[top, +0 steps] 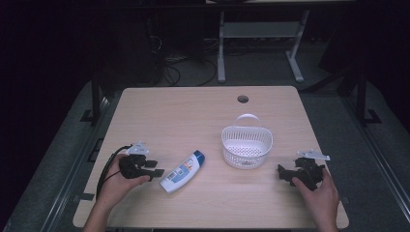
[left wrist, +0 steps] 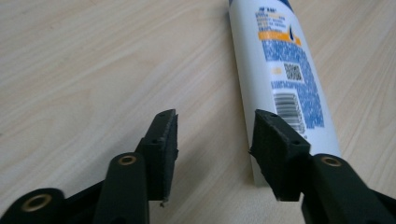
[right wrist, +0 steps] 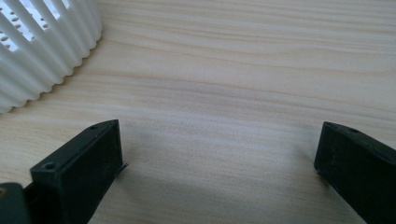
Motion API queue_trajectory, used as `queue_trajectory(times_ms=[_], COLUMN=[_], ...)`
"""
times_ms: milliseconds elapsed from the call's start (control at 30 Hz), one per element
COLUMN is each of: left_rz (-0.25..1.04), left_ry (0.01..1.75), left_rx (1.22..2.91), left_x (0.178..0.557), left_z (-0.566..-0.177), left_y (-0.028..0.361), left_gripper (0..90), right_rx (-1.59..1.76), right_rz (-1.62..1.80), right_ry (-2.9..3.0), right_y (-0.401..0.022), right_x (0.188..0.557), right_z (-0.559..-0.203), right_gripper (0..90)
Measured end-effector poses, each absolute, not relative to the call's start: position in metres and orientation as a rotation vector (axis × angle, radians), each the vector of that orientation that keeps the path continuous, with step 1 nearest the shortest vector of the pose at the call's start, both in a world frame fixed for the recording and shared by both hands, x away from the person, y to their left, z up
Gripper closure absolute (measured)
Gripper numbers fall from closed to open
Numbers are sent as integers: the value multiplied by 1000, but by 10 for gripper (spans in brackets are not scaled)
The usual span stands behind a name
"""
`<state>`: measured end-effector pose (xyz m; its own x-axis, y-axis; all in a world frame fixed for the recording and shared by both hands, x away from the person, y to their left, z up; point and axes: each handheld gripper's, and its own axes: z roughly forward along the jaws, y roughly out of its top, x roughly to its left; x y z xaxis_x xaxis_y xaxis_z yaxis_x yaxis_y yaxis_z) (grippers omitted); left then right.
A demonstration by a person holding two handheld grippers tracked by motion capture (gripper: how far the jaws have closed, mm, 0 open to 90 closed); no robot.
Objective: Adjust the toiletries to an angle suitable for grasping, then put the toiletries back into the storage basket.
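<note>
A white shampoo bottle (top: pixel 183 171) with a blue cap and a blue and orange label lies flat on the wooden table (top: pixel 183 111), left of centre near the front. My left gripper (top: pixel 157 169) rests just left of it, pointing at its lower end. In the left gripper view the jaws stand open (left wrist: pixel 215 126) with bare table between them, and the bottle (left wrist: pixel 285 70) runs away behind the right-hand pad. A white slotted basket (top: pixel 246 145) with a loop handle stands right of centre. My right gripper (top: pixel 283 174) lies right of the basket, open wide (right wrist: pixel 219 135) over bare wood.
The basket's ribbed wall (right wrist: pixel 42 42) shows at the upper left of the right gripper view. A round cable hole (top: pixel 242 99) sits near the table's far edge. Beyond the table is a dark floor with cables and a white desk frame (top: pixel 261 43).
</note>
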<state>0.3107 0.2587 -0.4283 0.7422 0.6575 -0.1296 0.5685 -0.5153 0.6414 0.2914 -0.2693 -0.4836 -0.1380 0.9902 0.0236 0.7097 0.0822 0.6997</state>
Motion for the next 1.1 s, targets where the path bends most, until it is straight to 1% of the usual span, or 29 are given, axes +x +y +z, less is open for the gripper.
queue_trajectory(times_ms=[233, 467, 533, 967, 1100], left_rz=[211, 234, 235, 232, 264], left_ry=[939, 929, 934, 893, 907], left_rx=[2232, 2226, 2232, 2305, 2308], left_x=[316, 322, 324, 336, 338], left_z=[-418, -408, -407, -402, -402], left_y=[252, 242, 238, 207, 201], left_gripper=[401, 356, 312, 284, 266], right_rx=[1672, 1672, 1672, 1672, 1671], right_rz=[800, 800, 800, 800, 800], right_ry=[1904, 1904, 1904, 1904, 1904], right_y=[-269, -269, -269, -269, -269], right_x=[291, 291, 291, 291, 291], right_z=[-484, -484, -484, -484, -484], right_gripper=[5, 5, 5, 4, 4])
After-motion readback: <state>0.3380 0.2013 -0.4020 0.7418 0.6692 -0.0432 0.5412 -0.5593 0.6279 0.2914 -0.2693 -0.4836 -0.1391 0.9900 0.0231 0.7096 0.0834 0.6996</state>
